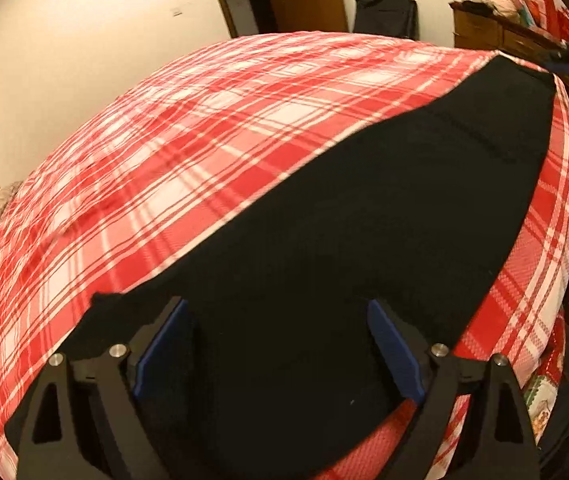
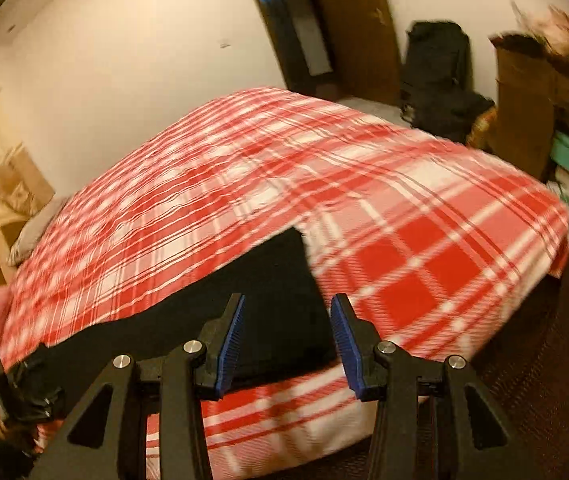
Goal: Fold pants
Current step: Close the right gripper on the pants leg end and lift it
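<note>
Left claw (image 1: 276,344) gapes wide over black pants (image 1: 364,220); right claw (image 2: 288,336) half-open, seemingly holding nothing.

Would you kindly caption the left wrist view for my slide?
Open left gripper poised over black pants laid flat on a red plaid bed.

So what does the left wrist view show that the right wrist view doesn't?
Only the left wrist view shows the black pants along their full length, stretching away to the far right edge of the bed, with the open left gripper over them. Only the right wrist view shows one squared end of the pants, the open right gripper, and the left gripper from outside. Both show the red plaid bedspread, the pants lying flat and ungripped, and the wall behind.
</note>
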A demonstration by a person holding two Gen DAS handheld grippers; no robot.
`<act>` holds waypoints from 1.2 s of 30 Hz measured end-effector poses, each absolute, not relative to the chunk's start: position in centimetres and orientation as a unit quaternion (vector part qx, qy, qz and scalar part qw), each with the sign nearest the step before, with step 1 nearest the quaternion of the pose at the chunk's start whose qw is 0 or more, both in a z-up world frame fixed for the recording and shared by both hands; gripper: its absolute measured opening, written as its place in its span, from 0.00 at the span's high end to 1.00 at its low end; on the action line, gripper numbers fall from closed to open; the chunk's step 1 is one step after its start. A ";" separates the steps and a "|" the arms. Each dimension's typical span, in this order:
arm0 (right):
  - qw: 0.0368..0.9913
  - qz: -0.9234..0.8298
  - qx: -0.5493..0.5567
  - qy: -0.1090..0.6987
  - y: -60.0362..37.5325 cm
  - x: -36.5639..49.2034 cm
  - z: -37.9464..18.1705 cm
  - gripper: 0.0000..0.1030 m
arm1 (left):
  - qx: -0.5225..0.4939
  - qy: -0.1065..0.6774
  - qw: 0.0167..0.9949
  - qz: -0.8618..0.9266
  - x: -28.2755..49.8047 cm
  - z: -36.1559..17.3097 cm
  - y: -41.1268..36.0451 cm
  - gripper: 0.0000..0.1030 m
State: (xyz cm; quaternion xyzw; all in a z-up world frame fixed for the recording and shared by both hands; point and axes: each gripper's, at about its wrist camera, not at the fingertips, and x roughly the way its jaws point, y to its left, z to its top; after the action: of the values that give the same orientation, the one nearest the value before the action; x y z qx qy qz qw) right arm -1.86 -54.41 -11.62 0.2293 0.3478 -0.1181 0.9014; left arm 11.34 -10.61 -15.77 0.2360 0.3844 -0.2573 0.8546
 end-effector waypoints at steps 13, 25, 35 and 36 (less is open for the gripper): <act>0.885 -0.090 0.273 0.366 -55.1 -1.1 -14.7 0.71 | 0.193 0.404 0.859 -0.247 12.8 -16.1 -9.7 0.08; 0.938 -0.057 0.167 0.299 -48.8 -1.0 -10.8 0.84 | 0.150 0.407 0.862 -0.263 12.3 -13.9 -8.6 0.08; 0.949 0.040 0.023 0.313 -35.6 1.1 -9.5 0.84 | 0.099 0.400 0.856 -0.312 11.9 -11.2 -9.7 0.08; 0.945 0.054 0.016 0.322 -34.3 1.7 -10.2 0.84 | 0.098 0.399 0.855 -0.317 11.8 -11.1 -10.0 0.08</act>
State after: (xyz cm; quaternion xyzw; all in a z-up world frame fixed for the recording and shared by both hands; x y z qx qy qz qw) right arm 1.74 -34.27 -10.17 0.0160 0.3225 0.0545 0.9449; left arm 11.85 -10.02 -11.05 0.0979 0.3987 -0.3170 0.8550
